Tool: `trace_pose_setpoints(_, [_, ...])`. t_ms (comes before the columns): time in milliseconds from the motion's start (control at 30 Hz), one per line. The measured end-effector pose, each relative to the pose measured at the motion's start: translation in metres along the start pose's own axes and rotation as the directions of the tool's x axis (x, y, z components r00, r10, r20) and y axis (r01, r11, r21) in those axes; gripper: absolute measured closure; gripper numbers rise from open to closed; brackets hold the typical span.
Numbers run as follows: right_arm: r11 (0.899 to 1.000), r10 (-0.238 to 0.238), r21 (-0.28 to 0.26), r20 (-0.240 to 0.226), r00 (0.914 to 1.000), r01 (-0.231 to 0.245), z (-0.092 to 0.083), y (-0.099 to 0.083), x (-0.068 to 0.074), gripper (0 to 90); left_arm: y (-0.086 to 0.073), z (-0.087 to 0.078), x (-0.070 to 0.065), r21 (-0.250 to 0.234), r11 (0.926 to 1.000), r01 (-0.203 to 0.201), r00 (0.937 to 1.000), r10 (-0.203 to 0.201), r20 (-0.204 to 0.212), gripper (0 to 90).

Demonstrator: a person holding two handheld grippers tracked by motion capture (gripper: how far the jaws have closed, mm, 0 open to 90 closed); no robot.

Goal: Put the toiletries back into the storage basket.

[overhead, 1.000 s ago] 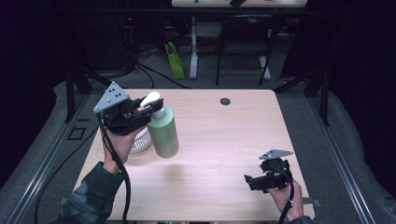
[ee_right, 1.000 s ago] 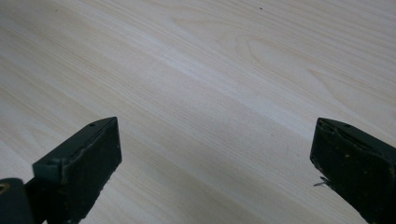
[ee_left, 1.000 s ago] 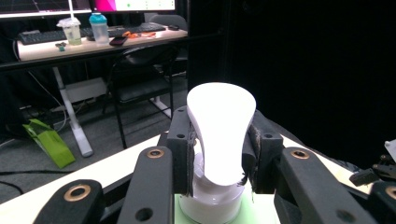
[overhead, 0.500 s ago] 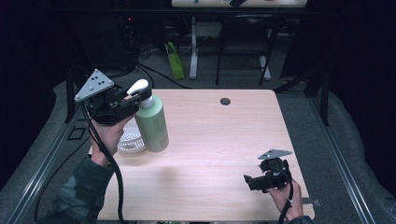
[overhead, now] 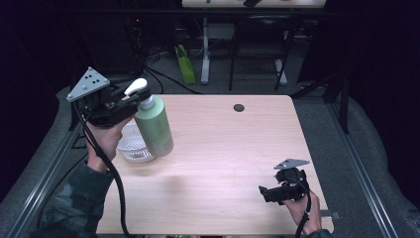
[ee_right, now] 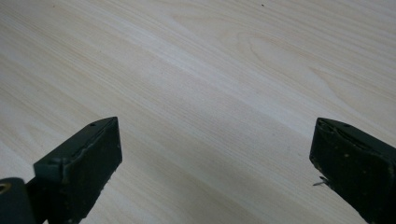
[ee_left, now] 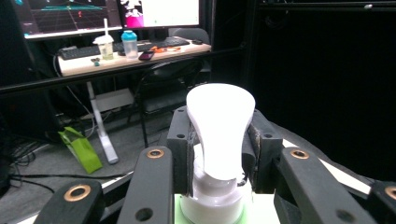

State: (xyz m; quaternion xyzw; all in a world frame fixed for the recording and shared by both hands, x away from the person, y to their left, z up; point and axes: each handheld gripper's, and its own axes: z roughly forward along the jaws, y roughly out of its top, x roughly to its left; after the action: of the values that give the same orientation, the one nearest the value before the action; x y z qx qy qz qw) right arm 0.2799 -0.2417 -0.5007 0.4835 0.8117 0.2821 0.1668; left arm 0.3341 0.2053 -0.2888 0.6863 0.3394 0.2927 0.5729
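Table: light wood top, mostly bare, lots of free room across centre and right; small dark grommet hole near the far edge; rails run along both long sides, dark floor clutter beyond. Green pump bottle hangs over the left part of the table, tilted, base off the surface, just in front of a white ribbed plastic basket that sits near the left edge. Left gripper is clamped on the bottle's white pump head, jaws pinching the narrow stem below the spout, one pad either side. Judgement: rigid plastic bottle, likely fairly heavy if full, so all the weight swings from a smooth, slick, possibly rotating pump neck; a grip lower on the collar or body would be steadier, and the base may pendulum when moved. Watch the basket rim and the left table edge, both close; it looks light and easy to knock. Open path is rightward and toward centre. Right gripper idle at the near-right corner, jaws spread wide, nothing between them, bare wood in its own view.
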Motion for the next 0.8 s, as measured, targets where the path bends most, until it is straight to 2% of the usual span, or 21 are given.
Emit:
trace_pose_setpoints(667, [1.000,-0.009,0.004,-0.004,1.0000,0.009,0.002,0.001,0.001,2.1,0.010,-0.011,0.022,-0.009,1.0000,0.004,0.9974,-0.005,-0.072,67.7])
trace_pose_setpoints(800, [1.000,-0.009,0.005,-0.001,1.0000,0.009,0.001,0.001,0.000,2.2,0.010,-0.012,0.027,0.001,1.0000,0.002,0.9962,-0.002,-0.087,67.7])
